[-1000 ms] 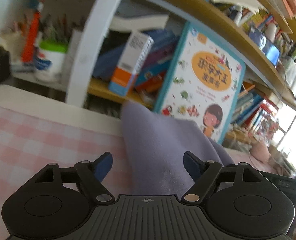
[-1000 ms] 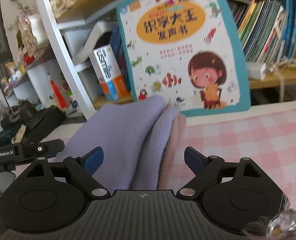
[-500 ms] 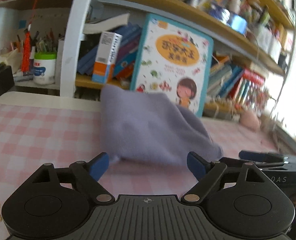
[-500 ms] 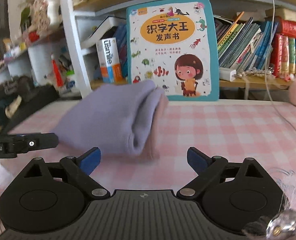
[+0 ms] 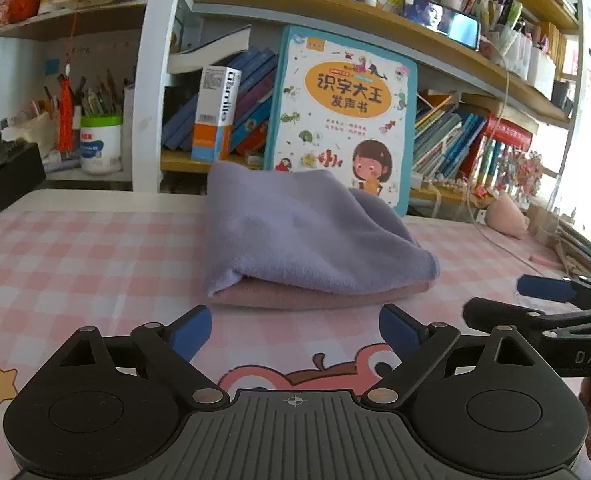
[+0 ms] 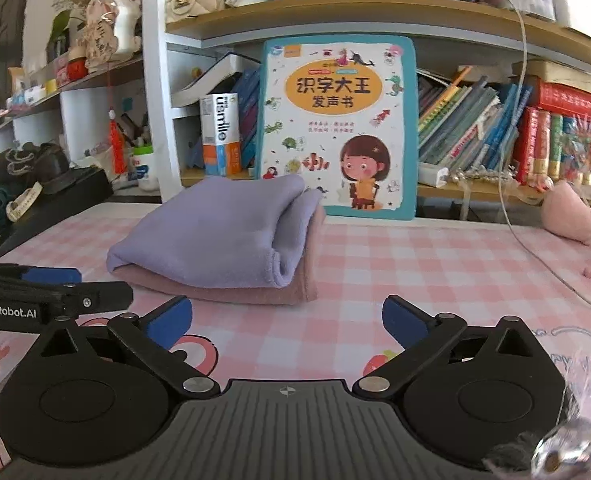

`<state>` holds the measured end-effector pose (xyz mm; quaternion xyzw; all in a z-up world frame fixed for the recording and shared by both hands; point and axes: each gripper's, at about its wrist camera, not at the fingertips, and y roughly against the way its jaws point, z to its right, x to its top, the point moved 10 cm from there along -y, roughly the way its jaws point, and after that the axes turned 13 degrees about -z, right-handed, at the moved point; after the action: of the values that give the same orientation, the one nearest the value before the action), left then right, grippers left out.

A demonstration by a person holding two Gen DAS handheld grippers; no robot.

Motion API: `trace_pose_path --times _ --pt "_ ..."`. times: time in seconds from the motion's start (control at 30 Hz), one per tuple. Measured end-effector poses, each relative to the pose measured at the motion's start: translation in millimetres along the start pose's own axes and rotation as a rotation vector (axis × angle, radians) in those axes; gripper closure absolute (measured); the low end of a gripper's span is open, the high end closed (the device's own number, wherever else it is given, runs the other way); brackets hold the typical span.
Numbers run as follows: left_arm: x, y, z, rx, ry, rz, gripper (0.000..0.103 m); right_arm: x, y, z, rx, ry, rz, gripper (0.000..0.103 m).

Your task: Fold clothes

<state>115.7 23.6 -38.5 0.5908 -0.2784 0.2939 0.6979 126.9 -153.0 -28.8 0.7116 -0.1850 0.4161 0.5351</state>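
The folded cloth lies flat on the bench; both the left gripper and right gripper hold nothing, jaws opening, probably finished.

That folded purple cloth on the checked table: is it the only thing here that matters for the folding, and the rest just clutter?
Part of the job:
- folded purple garment
- pink garment under it

Just lying about:
- picture book
- shelved books
- white tub
- pink plush
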Motion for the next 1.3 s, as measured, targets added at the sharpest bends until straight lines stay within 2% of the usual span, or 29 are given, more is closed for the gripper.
trace_pose_path --times 0.2,0.37,0.53,0.63,0.7,1.03,1.3 --pt "1.7 3.3 0.7 0.045 -0.030 0.024 0.009 -10.5 4.0 6.5 -0.058 -0.004 -0.008 0.001" --pt "1.3 2.9 11.0 0.060 -0.082 0.040 0.009 -13.8 13.1 11.8 -0.081 -0.023 0.018 0.001" --pt "-1.2 0.2 22.2 0.058 -0.140 0.032 0.009 -13.6 6.4 8.4 -0.074 -0.003 -0.026 0.001" --pt "-1.7 1.1 22.3 0.061 -0.142 0.037 0.008 -14.9 0.8 3.0 -0.069 0.025 -0.058 0.001" --pt "-1.8 0.9 21.7 0.063 -0.140 0.036 0.004 -15.5 -1.0 0.1 -0.067 0.040 -0.068 0.001" --pt "-3.9 -5.7 19.7 0.079 -0.133 -0.006 0.001 -15.3 -3.2 4.5 -0.054 0.014 -0.081 0.001" --pt "-3.8 -5.2 23.6 0.082 -0.158 -0.001 0.000 -15.5 -4.4 3.7 -0.056 0.020 -0.089 0.001"
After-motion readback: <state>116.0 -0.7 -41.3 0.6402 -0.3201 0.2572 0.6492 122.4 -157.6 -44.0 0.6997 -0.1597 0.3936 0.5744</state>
